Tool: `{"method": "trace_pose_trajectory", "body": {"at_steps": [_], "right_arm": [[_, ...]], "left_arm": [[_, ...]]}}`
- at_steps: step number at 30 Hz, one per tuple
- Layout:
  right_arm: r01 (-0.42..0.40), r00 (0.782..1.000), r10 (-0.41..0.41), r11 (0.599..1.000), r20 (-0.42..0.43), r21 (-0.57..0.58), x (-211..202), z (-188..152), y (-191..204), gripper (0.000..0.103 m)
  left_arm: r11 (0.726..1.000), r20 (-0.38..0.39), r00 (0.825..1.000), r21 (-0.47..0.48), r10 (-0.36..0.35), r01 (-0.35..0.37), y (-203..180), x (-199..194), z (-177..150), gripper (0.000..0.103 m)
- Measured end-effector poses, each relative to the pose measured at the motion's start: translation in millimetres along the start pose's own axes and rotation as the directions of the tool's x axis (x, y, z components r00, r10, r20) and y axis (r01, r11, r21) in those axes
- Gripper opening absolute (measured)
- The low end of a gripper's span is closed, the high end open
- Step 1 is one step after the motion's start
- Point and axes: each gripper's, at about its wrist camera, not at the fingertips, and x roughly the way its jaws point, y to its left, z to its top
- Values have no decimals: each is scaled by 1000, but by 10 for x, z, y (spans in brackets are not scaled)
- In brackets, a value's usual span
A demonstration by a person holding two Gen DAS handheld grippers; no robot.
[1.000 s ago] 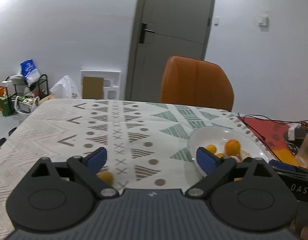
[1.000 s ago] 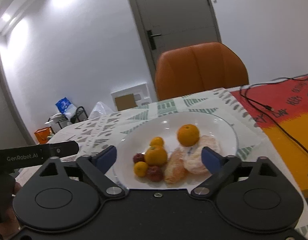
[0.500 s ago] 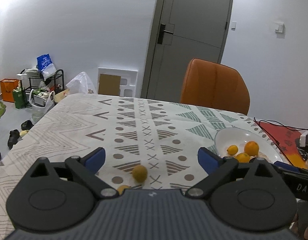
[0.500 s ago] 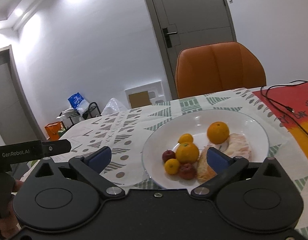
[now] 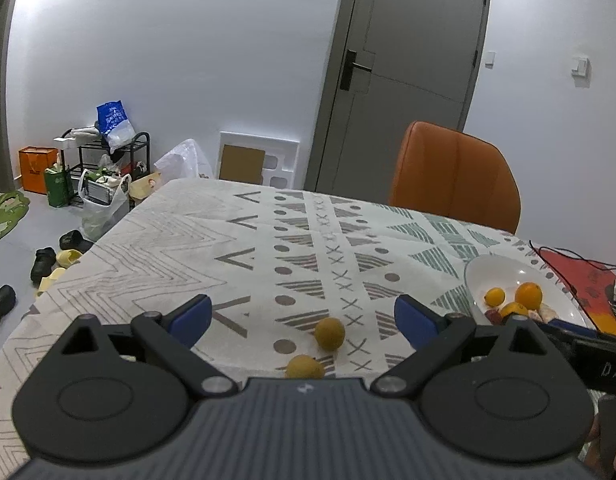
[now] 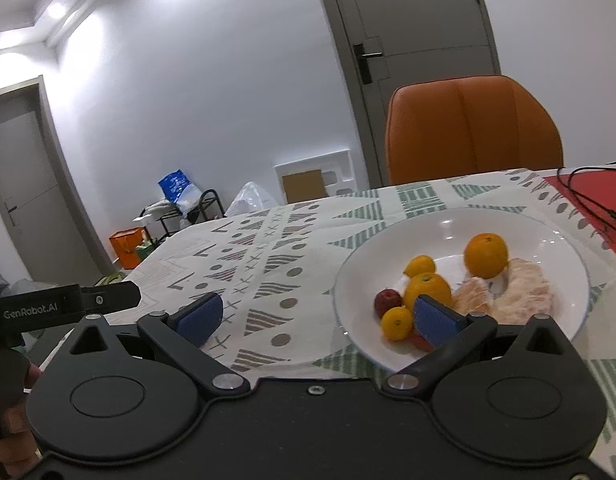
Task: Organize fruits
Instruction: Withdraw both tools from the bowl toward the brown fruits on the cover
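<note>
Two small yellow fruits lie on the patterned tablecloth in the left wrist view, one (image 5: 329,333) a little beyond the other (image 5: 305,367). My left gripper (image 5: 302,320) hangs above them, open, nothing between its blue pads. A white plate (image 6: 547,236) at the right holds oranges (image 6: 485,255), small yellow citrus (image 6: 396,323), a red fruit (image 6: 387,300) and peeled segments (image 6: 519,292). My right gripper (image 6: 315,318) stands open at the plate's near-left rim, its right pad (image 6: 433,321) in front of the fruit. The plate (image 5: 491,270) also shows at the left view's right edge.
An orange chair (image 6: 473,128) stands behind the table's far edge. A red mat (image 6: 587,196) with black cables lies right of the plate. Beyond the table's left edge are a rack, bags and shoes (image 5: 44,260) on the floor. A hand (image 6: 8,420) holds the left gripper's handle.
Both views have swung left: the plate has slid rightward in each. The two loose yellow fruits have come into full view between the left fingers. The right jaws have widened slightly.
</note>
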Motion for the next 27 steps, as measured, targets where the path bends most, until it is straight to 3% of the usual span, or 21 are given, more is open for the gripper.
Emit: {"method": "trace_pose_trajectory", "body": {"at_steps": [6, 17, 21, 24, 25, 27], "right_arm": [[-33, 999, 33, 999, -12, -23, 48, -17, 90, 103], [-40, 998, 37, 997, -48, -62, 138, -59, 197, 102], [-59, 997, 53, 995, -60, -86, 182, -44, 263, 97], [-76, 996, 69, 991, -62, -109, 208, -3, 323, 93], [-83, 995, 76, 990, -63, -114, 218, 9, 340, 91], [-98, 993, 89, 988, -74, -119, 251, 26, 372, 86]], "left_arm": [[1000, -20, 1000, -3, -8, 8, 32, 69, -86, 89], [999, -89, 996, -29, -28, 26, 102, 263, -186, 62], [998, -112, 993, -39, -45, 41, 117, 333, -220, 53], [998, -133, 990, -48, -56, 50, 137, 395, -241, 41], [997, -145, 988, -50, -58, 51, 145, 424, -249, 29], [995, -157, 985, -70, -74, 64, 178, 472, -261, 25]]}}
